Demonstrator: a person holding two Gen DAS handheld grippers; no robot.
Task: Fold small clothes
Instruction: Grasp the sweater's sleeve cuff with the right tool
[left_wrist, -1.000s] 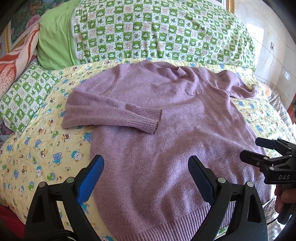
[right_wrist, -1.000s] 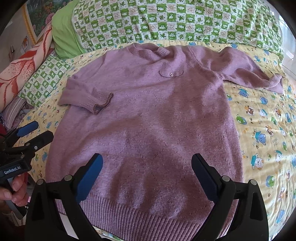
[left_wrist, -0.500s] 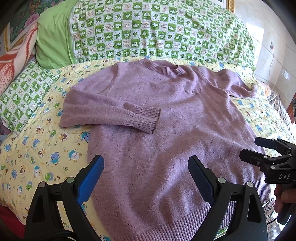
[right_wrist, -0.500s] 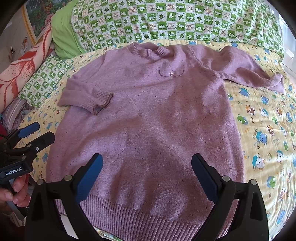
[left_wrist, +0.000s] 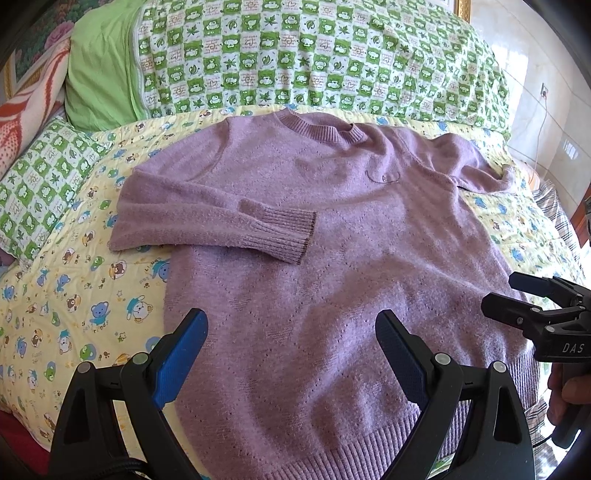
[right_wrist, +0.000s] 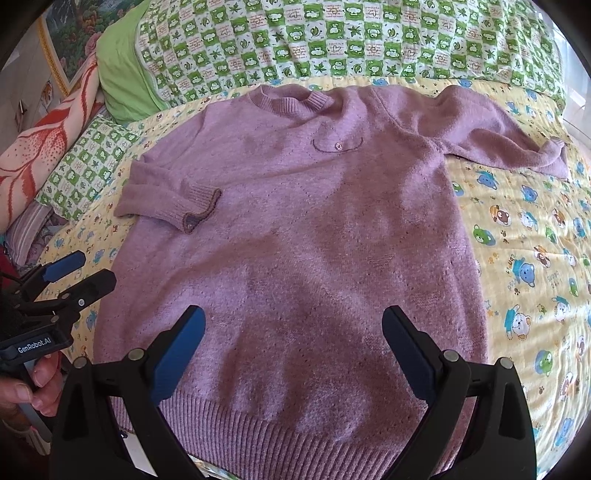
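A purple knit sweater (left_wrist: 332, 258) lies flat, front up, on the bed, hem toward me; it also shows in the right wrist view (right_wrist: 295, 240). Its left sleeve (left_wrist: 221, 225) is folded across the chest, ribbed cuff (left_wrist: 288, 236) on the body. The other sleeve (right_wrist: 498, 136) stretches out to the right. My left gripper (left_wrist: 291, 354) is open and empty above the lower left body. My right gripper (right_wrist: 293, 347) is open and empty above the hem. Each gripper shows in the other's view: the right (left_wrist: 517, 299) and the left (right_wrist: 81, 269).
The bed has a yellow cartoon-bear quilt (right_wrist: 535, 258). A green checked blanket (left_wrist: 314, 66) is piled behind the sweater, a green checked pillow (left_wrist: 40, 192) and an orange-and-white blanket (right_wrist: 40, 140) lie at the left. A tiled wall (left_wrist: 546, 110) is at the right.
The left gripper's view has shifted slightly left and forward over the sweater. The right gripper has barely moved. The sweater lies as before.
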